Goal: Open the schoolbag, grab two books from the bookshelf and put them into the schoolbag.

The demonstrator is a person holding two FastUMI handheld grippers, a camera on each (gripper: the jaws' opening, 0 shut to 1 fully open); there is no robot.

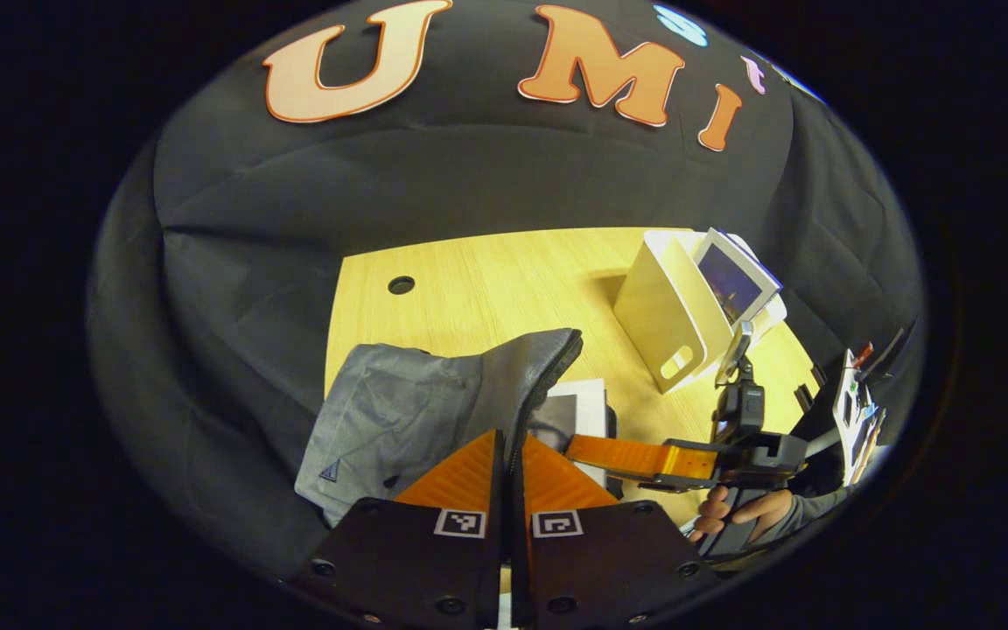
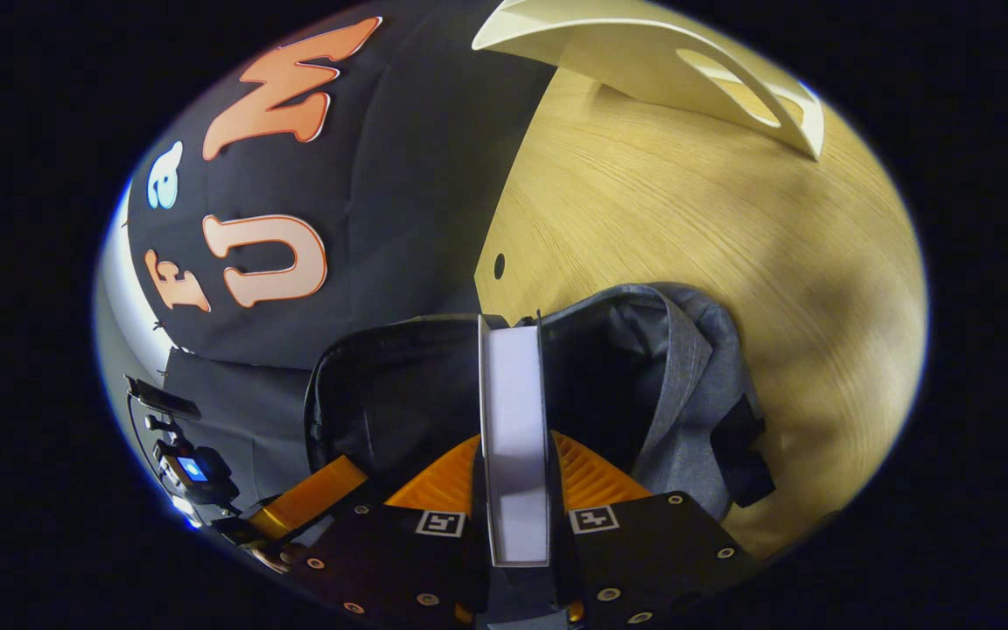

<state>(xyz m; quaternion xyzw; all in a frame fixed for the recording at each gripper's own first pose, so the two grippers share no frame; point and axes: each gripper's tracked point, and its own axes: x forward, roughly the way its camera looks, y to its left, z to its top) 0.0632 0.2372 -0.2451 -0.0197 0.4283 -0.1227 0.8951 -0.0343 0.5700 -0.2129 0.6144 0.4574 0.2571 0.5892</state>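
The schoolbag [image 2: 644, 367] lies on the wooden table [image 2: 731, 219], its grey flap turned back so that the dark interior faces the incoming load. A book [image 2: 517, 437] is held edge-on, pages toward the camera, with its far end already over the mouth of the bag — an orientation that lets the thin edge enter the opening first. The right gripper [image 2: 517, 477] is clamped on this book, one orange finger pressed against each cover.

In the left gripper view the same bag [image 1: 416, 411] appears as a grey mound near the table's front edge, and the left gripper [image 1: 508, 472] has its two fingers closed together on the zippered rim of the flap, apparently holding the opening wide for the other hand. Just beyond the flap, the right gripper [image 1: 644, 459] reaches in from the side, carried by a hand [image 1: 731, 512].

Farther back on the table [image 1: 486, 280] stands the cream bookshelf [image 1: 670, 324] with a book [image 1: 736, 280] leaning in it — judged to be the remaining one to fetch. The insertion step seems about halfway through.
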